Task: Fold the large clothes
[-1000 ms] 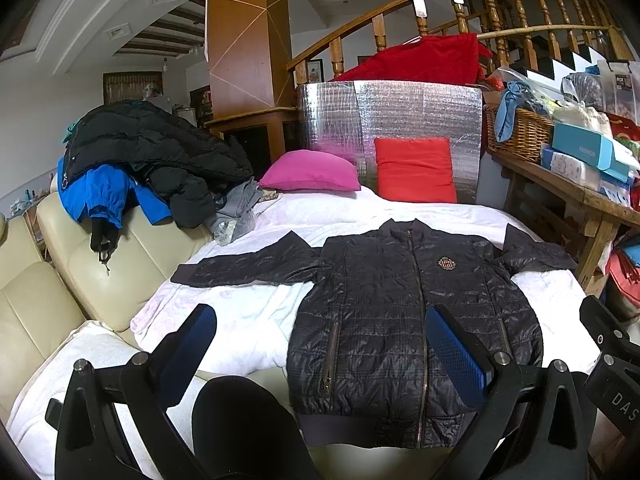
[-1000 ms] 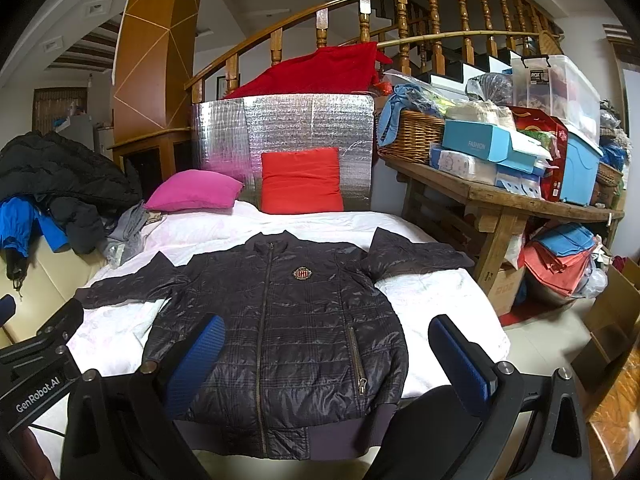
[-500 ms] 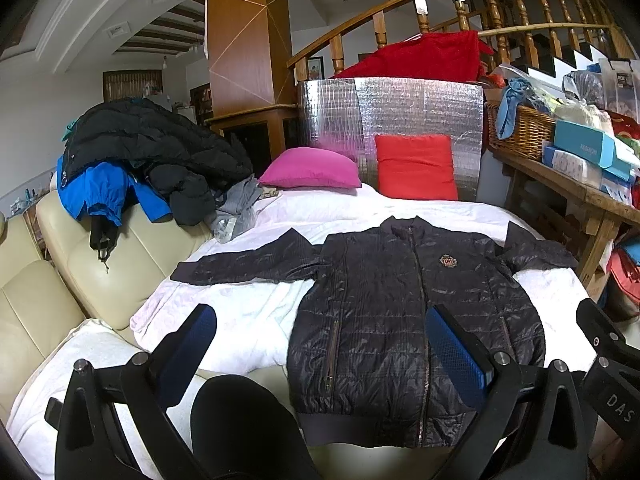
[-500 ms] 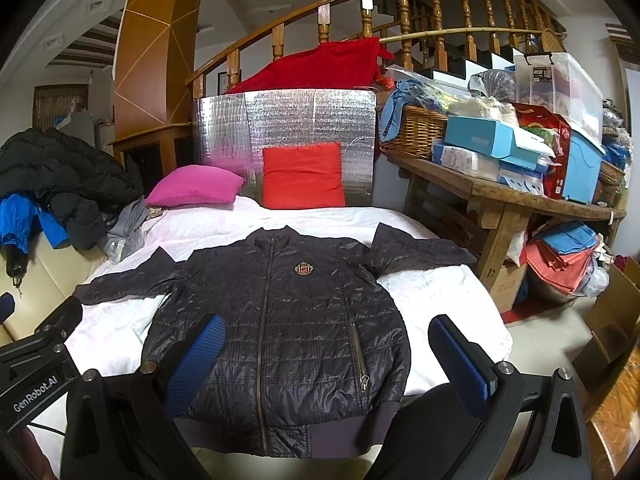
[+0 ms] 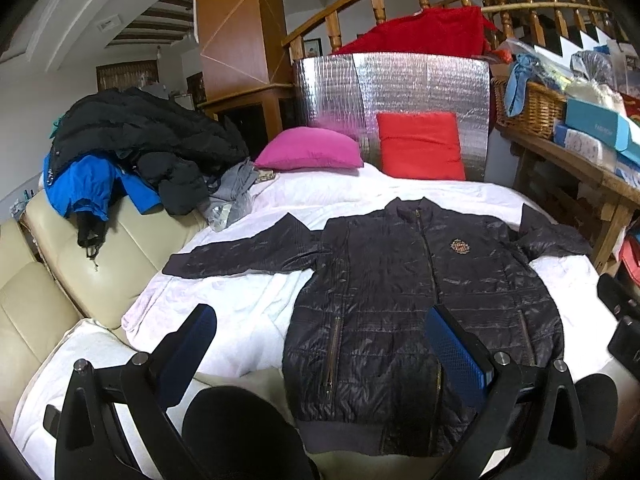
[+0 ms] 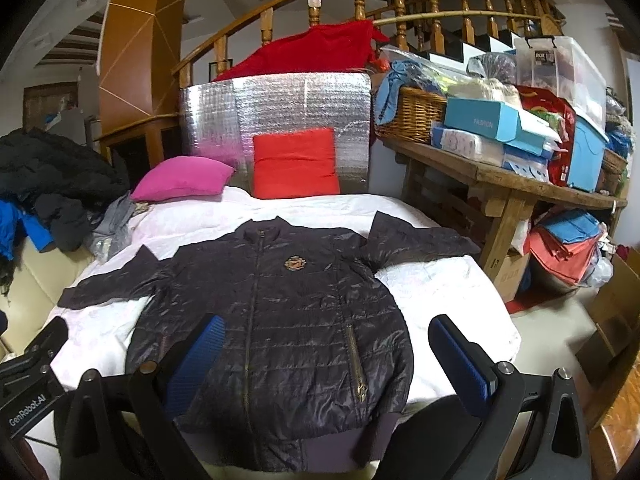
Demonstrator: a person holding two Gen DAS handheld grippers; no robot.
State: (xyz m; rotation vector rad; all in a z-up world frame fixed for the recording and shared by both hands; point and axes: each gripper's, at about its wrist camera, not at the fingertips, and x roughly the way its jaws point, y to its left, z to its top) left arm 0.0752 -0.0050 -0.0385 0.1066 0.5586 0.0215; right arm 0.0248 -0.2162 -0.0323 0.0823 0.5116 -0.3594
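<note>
A dark quilted jacket (image 5: 408, 292) lies flat, front up and zipped, on a white sheet (image 5: 236, 304), sleeves spread to both sides. It also shows in the right wrist view (image 6: 280, 312). My left gripper (image 5: 320, 344) is open and empty, held above the jacket's lower left hem. My right gripper (image 6: 328, 352) is open and empty, held above the jacket's lower right part. Part of the other gripper shows at the right edge of the left view (image 5: 620, 320) and at the left edge of the right view (image 6: 28, 376).
A pink cushion (image 5: 308, 154) and a red cushion (image 5: 420, 146) lie at the far end against a silver foil panel (image 5: 400, 84). A pile of dark and blue coats (image 5: 128, 148) sits on a cream sofa (image 5: 60, 264) to the left. A cluttered wooden table (image 6: 504, 184) stands to the right.
Both grippers have drifted slightly; the views shifted a little. The jacket has not moved and both grippers stay open.
</note>
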